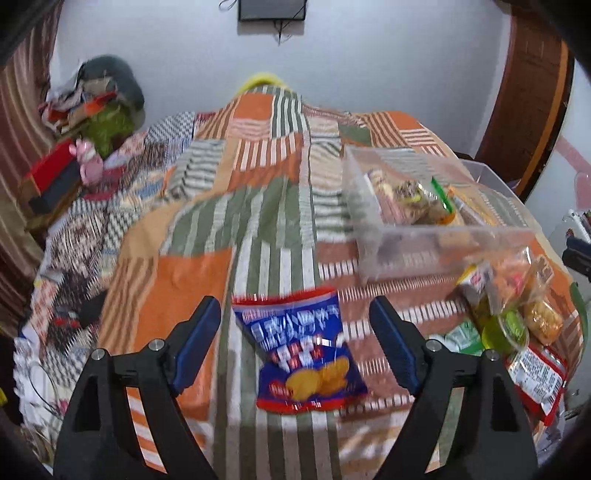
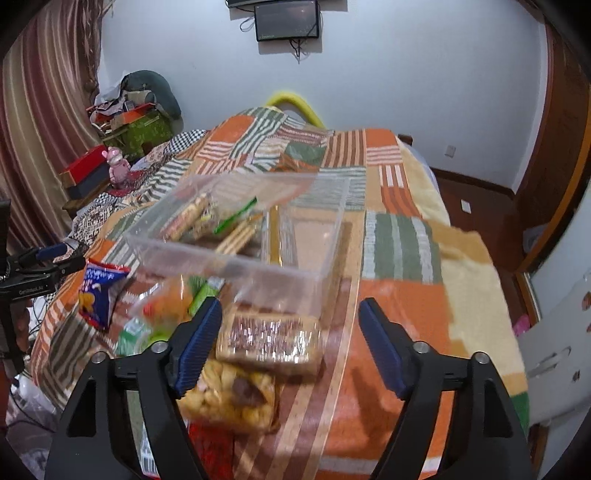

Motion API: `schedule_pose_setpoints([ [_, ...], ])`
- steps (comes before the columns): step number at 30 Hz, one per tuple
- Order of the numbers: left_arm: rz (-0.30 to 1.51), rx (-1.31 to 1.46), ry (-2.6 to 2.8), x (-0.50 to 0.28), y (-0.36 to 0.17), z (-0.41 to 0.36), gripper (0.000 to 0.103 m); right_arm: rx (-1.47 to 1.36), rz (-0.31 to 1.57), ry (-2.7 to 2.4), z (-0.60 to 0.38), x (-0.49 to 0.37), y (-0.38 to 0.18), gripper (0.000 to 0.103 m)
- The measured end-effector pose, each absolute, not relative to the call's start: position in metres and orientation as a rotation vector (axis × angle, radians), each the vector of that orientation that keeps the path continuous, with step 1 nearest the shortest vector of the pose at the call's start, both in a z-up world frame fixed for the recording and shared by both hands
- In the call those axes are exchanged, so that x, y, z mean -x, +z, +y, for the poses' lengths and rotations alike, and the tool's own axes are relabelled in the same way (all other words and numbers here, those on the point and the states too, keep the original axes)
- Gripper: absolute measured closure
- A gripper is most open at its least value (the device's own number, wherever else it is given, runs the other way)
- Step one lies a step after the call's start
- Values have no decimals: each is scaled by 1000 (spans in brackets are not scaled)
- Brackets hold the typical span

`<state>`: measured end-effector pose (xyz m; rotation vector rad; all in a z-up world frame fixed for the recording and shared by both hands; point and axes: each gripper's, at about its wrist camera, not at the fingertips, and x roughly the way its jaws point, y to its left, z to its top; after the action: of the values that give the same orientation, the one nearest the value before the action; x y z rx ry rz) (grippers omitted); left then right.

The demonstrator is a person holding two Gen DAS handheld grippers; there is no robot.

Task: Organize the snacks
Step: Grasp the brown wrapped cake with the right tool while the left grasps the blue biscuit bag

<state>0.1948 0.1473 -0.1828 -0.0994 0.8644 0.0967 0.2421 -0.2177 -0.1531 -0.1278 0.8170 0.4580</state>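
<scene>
A blue and red biscuit bag lies flat on the striped patchwork blanket. My left gripper hangs open over it, one finger on each side and neither pad touching. The same bag appears at the left of the right wrist view. A clear plastic box sits on the bed with several wrapped snacks inside. My right gripper is open just in front of the box, over a clear packet of brown snack. A yellow cookie packet lies nearer the camera. Loose snacks are piled right of the bag.
At the far left stand a red box, a pink toy and a heap of clutter. A dark screen hangs on the white wall. A wooden door frame rises at the right, past the bed's edge.
</scene>
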Motion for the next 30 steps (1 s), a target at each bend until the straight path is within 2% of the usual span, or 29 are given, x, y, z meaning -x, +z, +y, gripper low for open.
schedule_pose_setpoints([
  [15,976,182,93,-193,-233,149,20,147,898,471,-203,-235,-187,24],
  [22,991,173,90,-201,-244,146,20,68,950,475,-209,-247,-197,21],
  [24,985,166,84,-203,-245,143,23,50,960,479,-211,-250,-199,21],
  [26,983,161,81,-205,-246,141,32,52,960,475,-211,-250,-200,22],
  [30,970,168,79,-203,-244,140,38,41,962,478,-211,-249,-199,24],
])
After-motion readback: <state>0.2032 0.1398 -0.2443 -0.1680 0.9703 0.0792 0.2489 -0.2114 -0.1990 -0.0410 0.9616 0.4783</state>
